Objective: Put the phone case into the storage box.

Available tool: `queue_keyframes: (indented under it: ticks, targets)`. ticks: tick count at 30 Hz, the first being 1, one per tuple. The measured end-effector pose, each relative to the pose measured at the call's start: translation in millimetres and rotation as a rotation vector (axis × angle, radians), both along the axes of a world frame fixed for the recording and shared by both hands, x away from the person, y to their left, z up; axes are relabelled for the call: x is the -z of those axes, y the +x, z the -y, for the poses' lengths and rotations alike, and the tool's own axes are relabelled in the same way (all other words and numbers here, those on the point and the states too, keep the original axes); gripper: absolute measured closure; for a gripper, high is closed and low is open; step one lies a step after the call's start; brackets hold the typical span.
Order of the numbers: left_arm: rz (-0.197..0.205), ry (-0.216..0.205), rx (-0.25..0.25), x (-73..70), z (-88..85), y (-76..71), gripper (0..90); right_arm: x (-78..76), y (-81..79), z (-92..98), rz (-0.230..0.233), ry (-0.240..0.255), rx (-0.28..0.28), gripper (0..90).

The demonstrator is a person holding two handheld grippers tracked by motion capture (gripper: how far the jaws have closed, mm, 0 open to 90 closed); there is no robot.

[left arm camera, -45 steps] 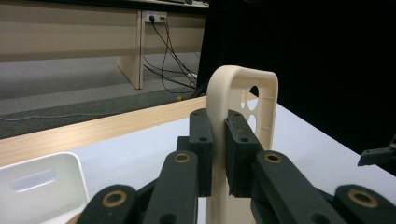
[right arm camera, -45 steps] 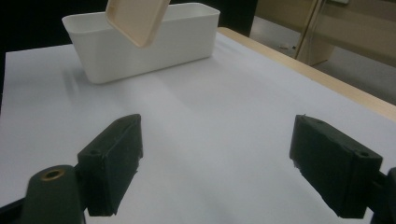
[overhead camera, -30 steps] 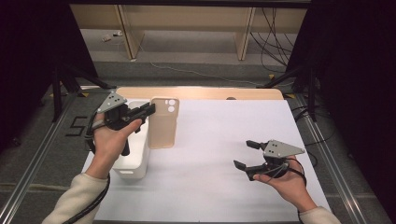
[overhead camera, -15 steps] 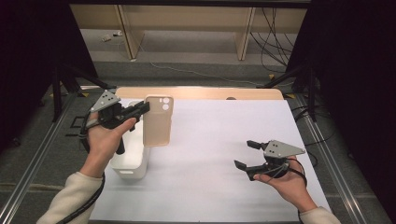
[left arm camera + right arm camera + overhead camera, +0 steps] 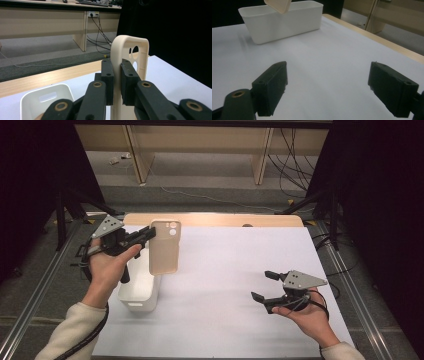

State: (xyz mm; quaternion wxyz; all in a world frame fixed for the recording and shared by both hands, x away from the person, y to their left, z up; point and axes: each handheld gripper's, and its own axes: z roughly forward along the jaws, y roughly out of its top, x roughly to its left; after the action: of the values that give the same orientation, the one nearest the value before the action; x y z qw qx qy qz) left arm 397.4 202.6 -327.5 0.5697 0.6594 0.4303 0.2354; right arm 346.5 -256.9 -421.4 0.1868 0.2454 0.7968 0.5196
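- Since a second ago, the left gripper (image 5: 149, 234) has carried the phone case (image 5: 164, 247) slightly toward the table's left side, over the white bin (image 5: 141, 290); the right gripper (image 5: 264, 286) has stayed put.
- Black jaws hide part of the case's edge in the left gripper view, and the right gripper view cuts off all but its lower corner.
- White table (image 5: 230, 270) lies open between bin and right gripper.
- Left jaws clamp the case's side edge; it hangs upright above the bin's right rim.
- Right jaws stand wide apart, empty.

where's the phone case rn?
High view, left side: the beige phone case hangs upright above the table, clamped at its edge by the left hand-held gripper, beside the white bin.
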Motion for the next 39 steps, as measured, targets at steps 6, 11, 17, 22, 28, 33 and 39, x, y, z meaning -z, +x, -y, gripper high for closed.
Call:
queue_keyframes:
  ticks: [6,11,17,22,28,33,39]
  targets:
    - [0.0,0.005,-0.007,1.1,-3.1,1.3,82.2,0.3,0.0,-0.2,-0.002,0.0,-0.003,17.3]
    - [0.002,0.007,-0.016,0.6,-6.6,2.7,82.2,0.2,-0.1,0.1,0.0,0.001,-0.002,17.3]
    - [0.002,0.013,-0.027,0.1,-10.9,4.2,82.2,0.5,0.0,-0.1,-0.001,0.001,-0.003,17.3]
    - [0.012,0.016,-0.018,-0.1,-14.1,5.6,82.2,0.5,0.0,0.0,-0.001,0.002,-0.003,17.3]
    - [0.015,0.016,-0.019,-1.2,-18.4,6.8,82.2,0.7,0.1,0.0,-0.001,0.002,-0.002,17.4]
    - [0.025,0.037,-0.019,-1.5,-21.9,8.0,82.2,1.1,0.2,-0.1,-0.001,-0.001,-0.004,17.5]
    - [0.03,0.042,-0.018,-2.2,-26.6,9.1,82.2,1.0,0.2,0.2,0.001,0.0,-0.001,17.5]
